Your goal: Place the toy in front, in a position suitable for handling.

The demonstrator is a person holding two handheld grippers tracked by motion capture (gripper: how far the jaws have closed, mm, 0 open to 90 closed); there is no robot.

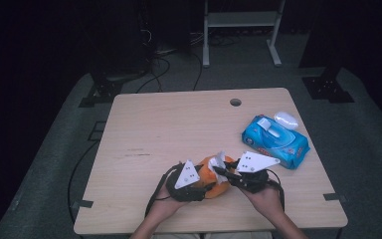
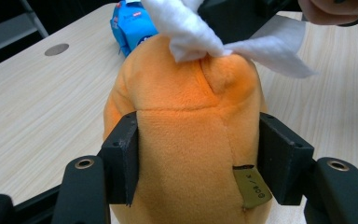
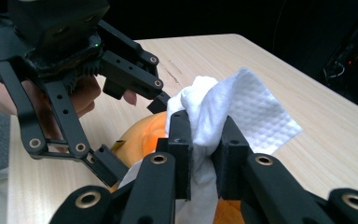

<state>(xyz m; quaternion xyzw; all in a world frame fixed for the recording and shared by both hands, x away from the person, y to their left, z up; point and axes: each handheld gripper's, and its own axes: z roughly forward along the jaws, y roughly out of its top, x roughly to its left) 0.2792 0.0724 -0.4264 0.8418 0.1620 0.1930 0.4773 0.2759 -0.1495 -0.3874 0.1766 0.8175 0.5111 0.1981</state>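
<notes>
While the left gripper (image 2: pixel 196 163) squeezes the soft, light orange plush toy (image 2: pixel 186 140) between its jaws, the right gripper (image 3: pixel 205 149) pinches a limp wipe (image 3: pixel 233 112) bunched just ahead; grip folds, not edges.

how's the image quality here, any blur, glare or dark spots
High view: table evenly lit, surroundings nearly black, slightly soft. Left gripper view: orange plush toy sharp, white wipe bright, nearly washed out. Right gripper view: wipe crisp, background dark, nearest jaw links slightly soft.
</notes>
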